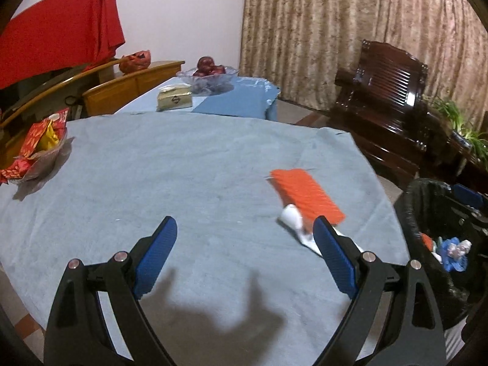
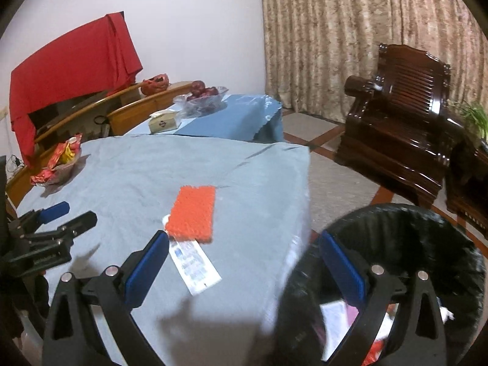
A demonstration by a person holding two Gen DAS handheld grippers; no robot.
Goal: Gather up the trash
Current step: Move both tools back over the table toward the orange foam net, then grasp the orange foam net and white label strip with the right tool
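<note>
An orange sponge (image 1: 308,195) lies on the blue-grey tablecloth (image 1: 170,170), partly over a white tube (image 1: 292,219) with printed label. In the right wrist view the sponge (image 2: 192,213) covers the top of the tube (image 2: 195,268). A black-lined trash bin (image 2: 405,244) stands off the table's right edge; it shows in the left wrist view (image 1: 439,231) with trash inside. My left gripper (image 1: 244,238) is open and empty above the cloth, its right finger near the tube. My right gripper (image 2: 244,253) is open and empty, straddling the table edge and bin rim.
A glass bowl of red and yellow snack packets (image 1: 39,149) sits at the table's left. A second table behind holds a tissue box (image 1: 174,97) and a fruit bowl (image 1: 207,73). A dark wooden armchair (image 2: 405,125) stands at right. The left gripper (image 2: 45,231) shows at the right wrist view's left.
</note>
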